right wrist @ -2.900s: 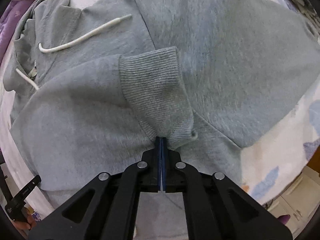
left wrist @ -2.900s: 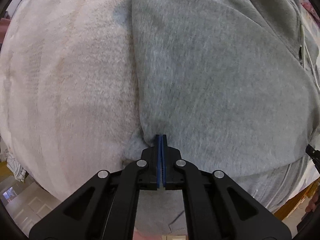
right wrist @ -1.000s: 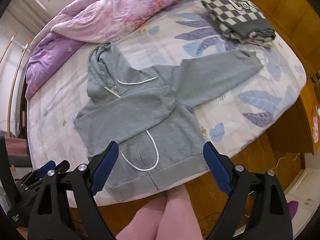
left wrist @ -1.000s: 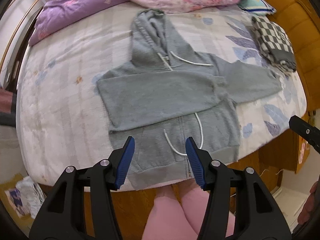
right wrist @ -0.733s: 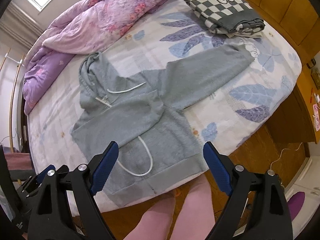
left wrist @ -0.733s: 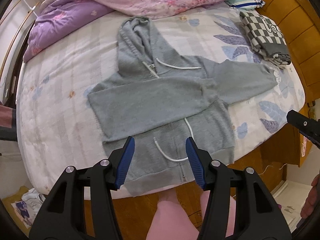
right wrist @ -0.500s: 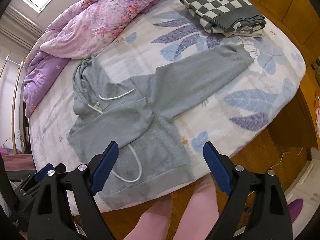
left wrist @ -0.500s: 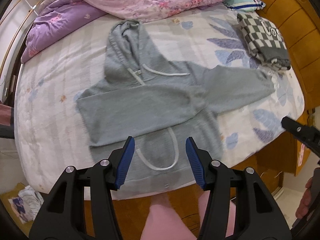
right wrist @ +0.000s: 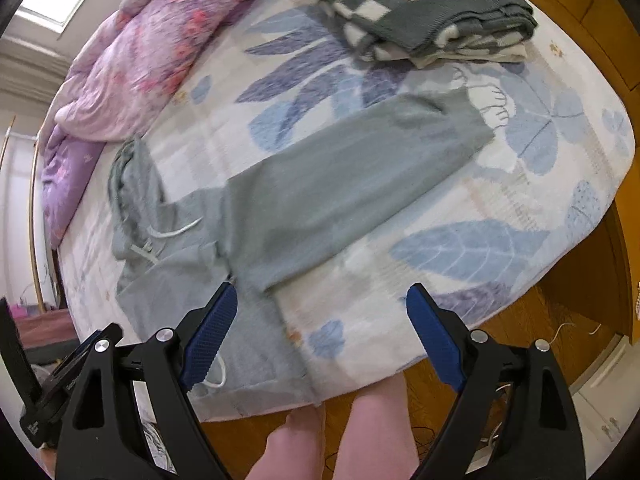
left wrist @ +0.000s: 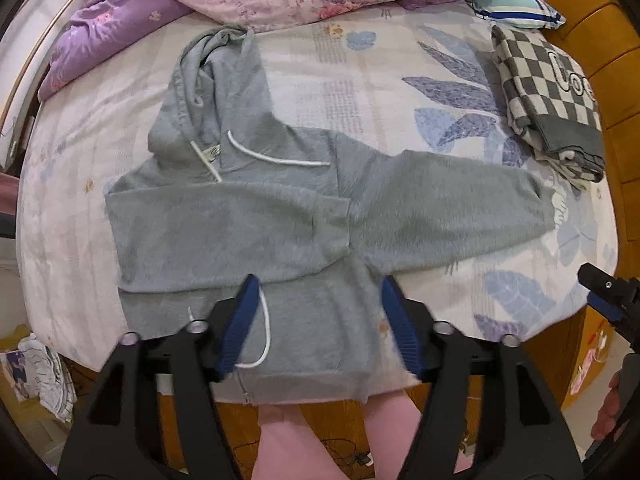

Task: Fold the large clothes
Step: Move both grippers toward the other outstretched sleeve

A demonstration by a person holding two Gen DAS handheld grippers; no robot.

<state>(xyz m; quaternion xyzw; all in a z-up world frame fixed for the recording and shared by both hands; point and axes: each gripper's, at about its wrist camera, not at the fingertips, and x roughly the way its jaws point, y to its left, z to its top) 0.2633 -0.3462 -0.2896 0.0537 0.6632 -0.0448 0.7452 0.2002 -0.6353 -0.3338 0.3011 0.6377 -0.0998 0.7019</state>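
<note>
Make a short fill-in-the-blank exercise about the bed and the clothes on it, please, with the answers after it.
1. The hoodie on the bed is ____ in colour.
2. One sleeve is folded across the body; the other sleeve points toward the ____ blanket.
3. Both the left tongs and the right tongs hold ____.

Answers: grey; checkered; nothing
</note>
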